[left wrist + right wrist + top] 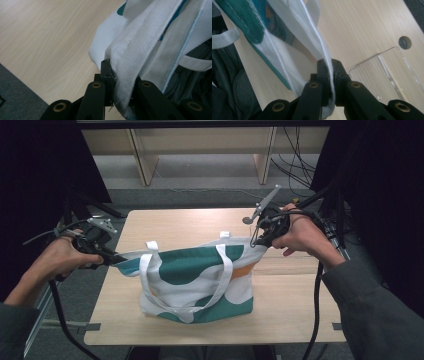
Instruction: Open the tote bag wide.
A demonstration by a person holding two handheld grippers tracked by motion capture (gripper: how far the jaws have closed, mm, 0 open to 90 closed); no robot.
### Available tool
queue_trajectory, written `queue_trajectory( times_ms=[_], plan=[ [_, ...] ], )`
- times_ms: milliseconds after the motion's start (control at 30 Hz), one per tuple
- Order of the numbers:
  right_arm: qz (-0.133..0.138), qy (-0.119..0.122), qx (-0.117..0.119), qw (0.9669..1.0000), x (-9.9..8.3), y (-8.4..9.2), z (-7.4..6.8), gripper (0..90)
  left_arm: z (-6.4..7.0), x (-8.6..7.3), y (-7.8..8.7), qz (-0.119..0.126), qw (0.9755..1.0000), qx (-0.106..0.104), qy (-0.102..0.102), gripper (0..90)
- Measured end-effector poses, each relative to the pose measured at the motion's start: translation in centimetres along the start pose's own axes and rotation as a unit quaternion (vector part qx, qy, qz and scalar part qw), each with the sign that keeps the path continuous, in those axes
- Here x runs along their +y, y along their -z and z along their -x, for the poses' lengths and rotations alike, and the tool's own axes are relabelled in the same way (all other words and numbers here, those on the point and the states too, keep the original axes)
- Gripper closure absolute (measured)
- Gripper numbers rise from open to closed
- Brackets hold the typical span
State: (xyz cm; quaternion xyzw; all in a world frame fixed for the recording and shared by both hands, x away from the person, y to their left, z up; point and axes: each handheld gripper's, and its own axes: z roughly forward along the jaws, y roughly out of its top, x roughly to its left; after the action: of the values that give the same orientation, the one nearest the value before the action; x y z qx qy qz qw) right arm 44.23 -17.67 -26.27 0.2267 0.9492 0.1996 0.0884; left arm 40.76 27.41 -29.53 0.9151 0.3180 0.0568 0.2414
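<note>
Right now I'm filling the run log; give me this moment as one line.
left claw: shut on white-and-teal cloth tote bag rim | right claw: shut on opposite rim | bag: upright on light wooden table

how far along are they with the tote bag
Done: each tool is clamped on a top corner of the tote bag, the left tool on the left edge, the right tool on the right.

In hand: the bag hangs stretched between them, its bottom on the wooden table, handles drooping down the front.

Left: probably laying it flat or folding it, then letting go; neither has begun.
</note>
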Motion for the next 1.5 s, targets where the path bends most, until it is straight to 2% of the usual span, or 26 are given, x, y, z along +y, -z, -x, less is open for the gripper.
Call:
queue_trajectory(
  times_ms=[167,233,333,433,467,500,567,600,700,800,833,900,933,967,1000,1067,1100,1133,1200,1267,1300,1367,1400,1433,1467,1500],
  plan=[
    [-0.006,-0.001,0.011,0.9999,-1.0,-1.4,-0.4,86.6,0.3,-0.4,-1.5,-0.003,0.9999,-0.014,-0.001,81.2],
    [0.002,-0.021,0.001,0.9998,-1.1,-1.5,-0.5,85.4,0.3,-0.3,-1.3,-0.002,0.9999,-0.011,0.003,80.9],
    [0.04,-0.017,-0.012,0.999,-0.9,-0.2,-0.4,79.8,0.1,-0.3,-1.0,-0.002,0.9999,-0.008,0.009,78.5],
    [0.07,-0.006,-0.01,0.9974,0.0,1.6,-1.3,72.1,0.1,0.1,-1.0,-0.006,1.0,0.001,0.007,62.2],
    [0.079,0.0,-0.008,0.9969,0.3,2.2,-1.7,70.7,0.0,0.3,-0.9,-0.006,1.0,0.005,0.004,61.6],
    [0.088,0.011,-0.001,0.9961,0.6,2.6,-2.1,68.1,0.1,0.6,-0.8,0.003,0.9999,0.007,0.011,59.3],
    [0.107,0.034,0.005,0.9936,1.3,3.2,-2.9,64.2,0.0,1.2,-0.8,0.02,0.9995,0.02,0.012,53.5],
    [0.107,0.042,0.014,0.9933,1.6,3.3,-3.4,61.8,0.0,1.5,-0.7,0.018,0.9995,0.024,0.006,51.7],
    [0.106,0.07,0.046,0.9909,2.3,2.9,-4.4,56.6,0.1,2.4,-0.6,0.015,0.9997,0.016,-0.014,50.9],
    [0.091,0.07,0.07,0.991,2.7,1.8,-5.2,53.4,0.6,3.2,-1.3,0.005,0.9996,0.006,-0.026,50.8],
    [0.09,0.082,0.072,0.9899,2.9,1.3,-5.2,53.6,0.6,3.4,-1.7,0.001,0.9996,0.006,-0.029,50.5],
    [0.075,0.083,0.07,0.9912,3.2,0.6,-5.3,59.0,0.4,3.7,-2.2,0.001,0.9992,0.005,-0.04,53.7],
    [0.064,0.079,0.069,0.9925,3.2,0.3,-5.5,68.3,0.2,3.8,-2.3,0.005,0.999,-0.002,-0.043,60.1],
    [0.058,0.097,0.073,0.9909,3.3,0.1,-5.5,76.4,0.1,3.8,-2.3,0.016,0.999,-0.009,-0.04,69.0],
    [0.05,0.106,0.08,0.9899,3.2,0.0,-5.6,80.1,0.0,3.8,-2.3,0.016,0.999,-0.002,-0.043,73.4],
    [0.039,0.095,0.086,0.991,2.8,0.4,-6.0,86.5,-0.3,3.7,-2.2,0.016,0.9992,0.001,-0.036,80.7],
    [0.04,0.105,0.09,0.9896,2.6,0.7,-6.1,88.7,-0.6,3.7,-2.1,0.018,0.9994,0.005,-0.029,82.1],
    [0.042,0.108,0.094,0.9888,2.4,1.1,-6.4,89.0,-1.0,3.7,-2.0,0.017,0.9996,0.009,-0.022,83.9],
    [0.05,0.133,0.106,0.9842,2.0,1.7,-7.4,89.2,-1.3,3.7,-2.0,0.017,0.9998,0.008,0.0,84.9],
    [0.048,0.138,0.105,0.9836,1.6,1.8,-8.5,89.3,-1.6,3.8,-2.3,0.015,0.9998,0.008,0.01,84.9],
    [0.042,0.138,0.108,0.9835,1.3,1.6,-9.0,89.3,-1.7,3.9,-2.6,0.01,0.9999,0.01,0.008,85.0],
    [0.043,0.157,0.121,0.9792,0.9,0.5,-9.8,89.3,-1.7,3.9,-3.1,-0.002,0.9999,0.015,0.003,85.0],
    [0.041,0.158,0.13,0.978,0.5,-0.2,-10.2,89.3,-1.8,3.9,-3.3,-0.006,0.9999,0.014,0.0,84.9],
    [0.036,0.15,0.133,0.979,0.2,-0.8,-10.6,89.3,-1.7,3.9,-3.4,-0.004,0.9999,0.011,0.003,84.8],
    [0.038,0.167,0.141,0.9752,0.0,-1.4,-10.8,89.3,-1.7,3.8,-3.5,-0.002,0.9999,0.009,0.004,84.6],
    [0.039,0.169,0.142,0.9746,-0.3,-2.0,-11.1,89.3,-1.6,3.8,-3.5,-0.002,1.0,0.005,0.007,84.3]
  ],
)
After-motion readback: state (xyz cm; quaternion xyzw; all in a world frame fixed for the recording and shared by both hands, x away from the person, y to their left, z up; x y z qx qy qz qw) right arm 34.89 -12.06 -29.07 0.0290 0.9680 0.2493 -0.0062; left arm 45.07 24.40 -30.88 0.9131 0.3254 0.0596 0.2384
